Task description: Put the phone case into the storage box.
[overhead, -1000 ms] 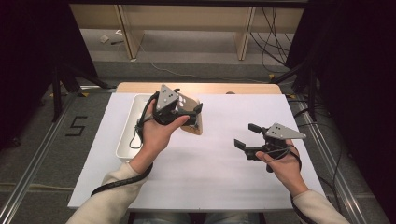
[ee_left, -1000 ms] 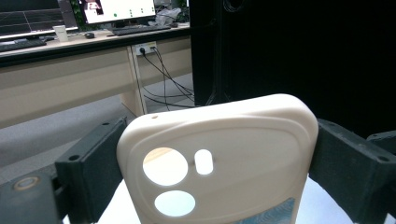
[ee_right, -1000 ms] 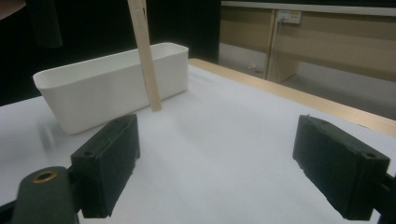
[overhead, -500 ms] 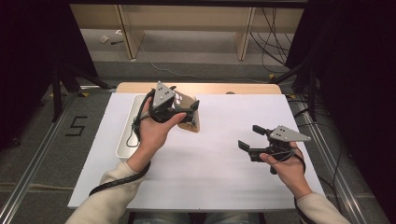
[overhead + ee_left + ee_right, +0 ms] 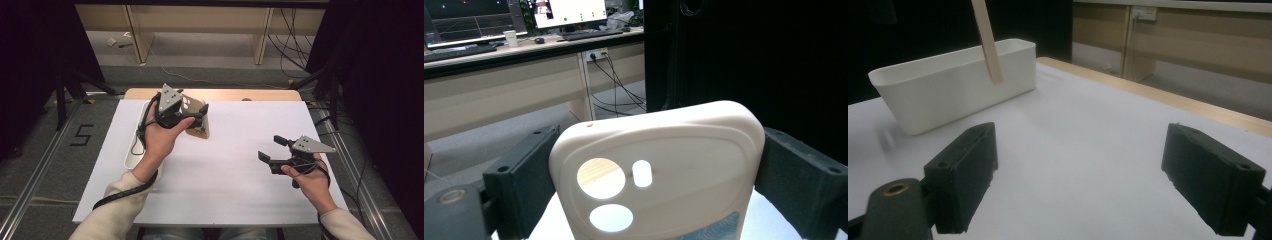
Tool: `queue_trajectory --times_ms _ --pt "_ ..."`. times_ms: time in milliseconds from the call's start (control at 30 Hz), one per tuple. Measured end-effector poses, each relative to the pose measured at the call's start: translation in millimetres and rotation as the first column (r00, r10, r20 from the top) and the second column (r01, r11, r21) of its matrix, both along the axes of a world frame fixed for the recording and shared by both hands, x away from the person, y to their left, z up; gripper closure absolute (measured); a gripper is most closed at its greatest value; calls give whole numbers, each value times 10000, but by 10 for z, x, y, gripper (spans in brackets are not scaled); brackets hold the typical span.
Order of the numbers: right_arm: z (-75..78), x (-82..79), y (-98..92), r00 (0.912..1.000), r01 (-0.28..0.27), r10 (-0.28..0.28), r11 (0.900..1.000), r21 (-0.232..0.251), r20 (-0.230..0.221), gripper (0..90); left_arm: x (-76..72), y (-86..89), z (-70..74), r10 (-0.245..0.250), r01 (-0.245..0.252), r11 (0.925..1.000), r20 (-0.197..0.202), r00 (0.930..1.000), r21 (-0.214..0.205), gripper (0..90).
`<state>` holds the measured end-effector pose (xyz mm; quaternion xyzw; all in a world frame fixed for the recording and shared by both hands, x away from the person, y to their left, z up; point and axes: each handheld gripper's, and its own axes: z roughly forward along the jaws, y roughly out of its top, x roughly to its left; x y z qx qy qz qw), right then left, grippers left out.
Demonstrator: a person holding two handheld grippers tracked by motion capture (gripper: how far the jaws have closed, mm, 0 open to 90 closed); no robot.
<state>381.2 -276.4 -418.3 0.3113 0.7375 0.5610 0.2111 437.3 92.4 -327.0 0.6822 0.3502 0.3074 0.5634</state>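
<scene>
Phone case clamped in my left gripper near worktop's far edge; right gripper fingers open, empty.

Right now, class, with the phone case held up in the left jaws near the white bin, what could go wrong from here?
1. The left gripper holds the beige phone case only by its side edges; the case might flex or slip out.
2. The case hangs off the table, beside the white bin; released here, it could miss the bin.
3. The right gripper is open and apart, so it offers no support.
</scene>
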Motion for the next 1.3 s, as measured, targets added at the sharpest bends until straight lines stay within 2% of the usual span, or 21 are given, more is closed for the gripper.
queue_trajectory --times_ms 1300 --pt "-35 4 -15 9999 8 -9 10000 -39 -143 158 70 280 126 870 -869 9962 184 9960 -21 95"
